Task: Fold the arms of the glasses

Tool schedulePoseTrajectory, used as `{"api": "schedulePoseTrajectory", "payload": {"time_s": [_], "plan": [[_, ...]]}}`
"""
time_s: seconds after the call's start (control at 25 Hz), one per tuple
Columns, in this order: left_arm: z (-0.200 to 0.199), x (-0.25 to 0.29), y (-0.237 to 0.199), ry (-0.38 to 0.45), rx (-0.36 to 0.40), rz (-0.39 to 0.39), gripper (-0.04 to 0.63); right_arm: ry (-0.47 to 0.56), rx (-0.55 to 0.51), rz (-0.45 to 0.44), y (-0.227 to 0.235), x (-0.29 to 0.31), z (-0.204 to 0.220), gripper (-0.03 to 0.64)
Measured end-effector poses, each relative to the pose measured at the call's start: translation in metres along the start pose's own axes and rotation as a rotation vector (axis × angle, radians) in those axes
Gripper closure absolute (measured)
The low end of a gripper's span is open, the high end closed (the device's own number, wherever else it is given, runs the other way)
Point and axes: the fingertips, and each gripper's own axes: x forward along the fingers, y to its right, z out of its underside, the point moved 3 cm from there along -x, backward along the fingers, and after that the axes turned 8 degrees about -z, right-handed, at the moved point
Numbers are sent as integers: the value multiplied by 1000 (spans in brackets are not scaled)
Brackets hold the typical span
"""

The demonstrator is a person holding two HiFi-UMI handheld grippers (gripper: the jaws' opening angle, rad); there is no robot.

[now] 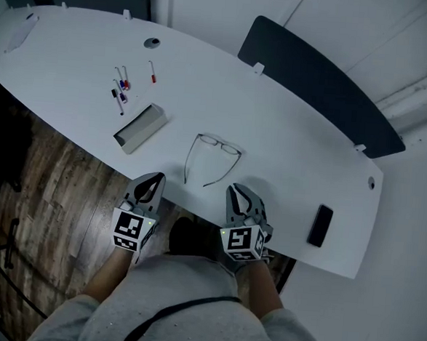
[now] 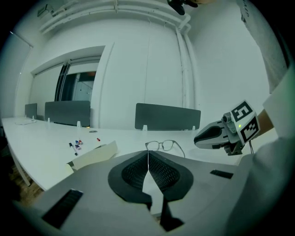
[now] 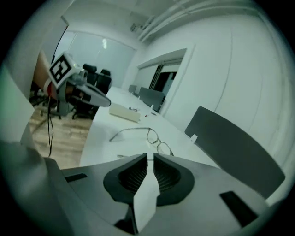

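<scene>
- Near the bottom middle of the head view, the glasses (image 1: 213, 157) lie on the white table (image 1: 297, 128). They are open, and nothing holds them.
- Their two thin arms start at the lenses and run down the picture, toward the near edge of the table and the person.
- The left tool (image 1: 153, 181) sits at the lower left of the glasses. The right tool (image 1: 239, 193) sits at the lower right. So the glasses lie just above the two tools and between them.
- The left tool's pads are pressed together with nothing in them.
- The right tool's pads are almost pressed together too. Only a thin slit shows, and nothing is in it.
- Each tool looks about as near to the arm on its own side. I think either arm could be pushed in sideways first.
- No arm is folded yet.
</scene>
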Motion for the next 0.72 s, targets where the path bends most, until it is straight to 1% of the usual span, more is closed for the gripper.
{"api": "schedulePoseTrajectory", "payload": {"time_s": [0.04,0.08,0.12,0.2,0.32,0.4,0.48,0.56,0.72], "plan": [[1,5,-2,-6,0,-2,578,-44,-65,1,5,5,6,566],[2,9,-4,-12,2,-7,578,-84,-119,0,10,11,12,494],[3,14,-7,-18,4,-13,578,-119,-167,0,15,16,17,476],[5,22,-11,-30,7,-26,578,-171,-277,10,24,25,24,462],[8,30,-16,-49,7,-43,578,-244,-513,41,33,39,31,437],[9,35,-19,-58,5,-53,578,-278,-646,65,36,49,34,430],[10,42,-21,-63,5,-61,578,-284,-729,71,37,59,35,425],[10,48,-22,-68,3,-65,578,-272,-784,61,36,67,36,425],[12,59,-25,-82,-29,-79,578,-230,-843,57,35,78,35,426]]}}
